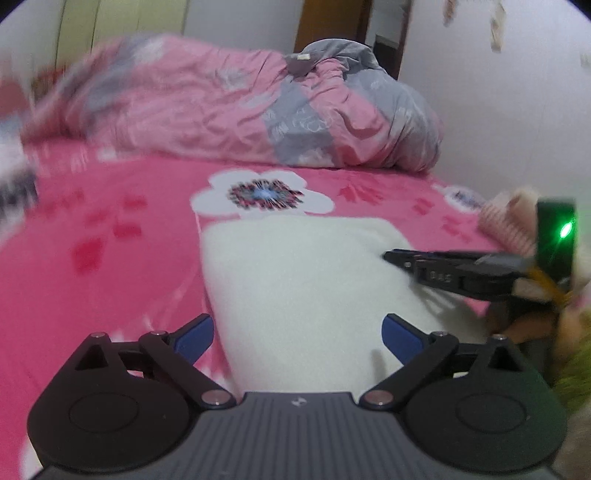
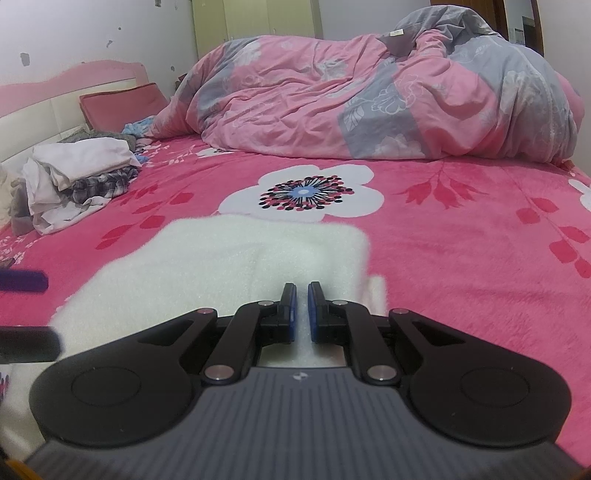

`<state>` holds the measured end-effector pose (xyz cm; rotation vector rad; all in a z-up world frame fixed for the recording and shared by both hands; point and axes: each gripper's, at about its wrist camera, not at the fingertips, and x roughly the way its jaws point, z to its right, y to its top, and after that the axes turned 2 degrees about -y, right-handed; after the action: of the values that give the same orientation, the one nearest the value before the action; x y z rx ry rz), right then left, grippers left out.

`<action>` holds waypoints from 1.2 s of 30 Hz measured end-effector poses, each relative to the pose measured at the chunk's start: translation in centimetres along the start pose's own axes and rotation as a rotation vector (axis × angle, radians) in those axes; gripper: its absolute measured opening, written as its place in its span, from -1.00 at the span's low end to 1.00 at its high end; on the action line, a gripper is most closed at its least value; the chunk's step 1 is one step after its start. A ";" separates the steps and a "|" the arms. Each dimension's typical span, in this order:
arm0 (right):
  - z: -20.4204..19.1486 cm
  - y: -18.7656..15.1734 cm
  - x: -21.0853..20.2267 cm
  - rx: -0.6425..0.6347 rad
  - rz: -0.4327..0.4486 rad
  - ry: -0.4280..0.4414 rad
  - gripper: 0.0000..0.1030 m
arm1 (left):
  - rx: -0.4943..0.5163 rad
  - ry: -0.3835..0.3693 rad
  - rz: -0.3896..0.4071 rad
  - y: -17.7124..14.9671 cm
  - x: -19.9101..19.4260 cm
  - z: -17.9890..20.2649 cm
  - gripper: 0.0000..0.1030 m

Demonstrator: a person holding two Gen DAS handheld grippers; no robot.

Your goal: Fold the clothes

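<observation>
Your right gripper (image 2: 303, 295) has its jaws nearly closed, pinching the white fleece garment (image 2: 221, 266) lying on the pink bed (image 2: 461, 258), while your left gripper (image 1: 297, 334) hovers above it, jaws wide and empty

No readable text, number or brand showing anywhere. Only a small pale emblem, no letters in it, sitting on the ribbed grey housing of the left tongs (image 1: 297, 334) and likewise on the right tongs (image 2: 303, 308). Embossed marks on the side of the right tongs in the left wrist view, too blurred for reading. A small pale tag on the quilt (image 2: 398, 33), too small for making out any print.
</observation>
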<state>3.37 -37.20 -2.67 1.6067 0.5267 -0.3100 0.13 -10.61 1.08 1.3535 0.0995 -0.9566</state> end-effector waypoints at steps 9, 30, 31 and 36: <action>0.1 0.0 0.0 0.010 -0.002 0.005 -0.89 | -0.142 -0.137 -0.072 -2.0 1.0 -2.7 0.90; 0.4 0.0 0.1 0.019 0.001 0.010 -0.89 | -0.117 -0.160 -0.103 -4.1 2.8 -1.6 0.98; 0.4 0.0 0.1 0.019 0.001 0.010 -0.89 | -0.117 -0.159 -0.103 -4.1 2.8 -1.6 0.98; 0.4 0.0 0.1 0.020 0.001 0.010 -0.89 | -0.103 -0.153 -0.109 -4.1 2.6 -1.5 0.97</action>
<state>3.51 -37.55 -2.72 1.6289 0.5323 -0.3074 -0.11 -10.39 -4.01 1.1856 0.1054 -1.1291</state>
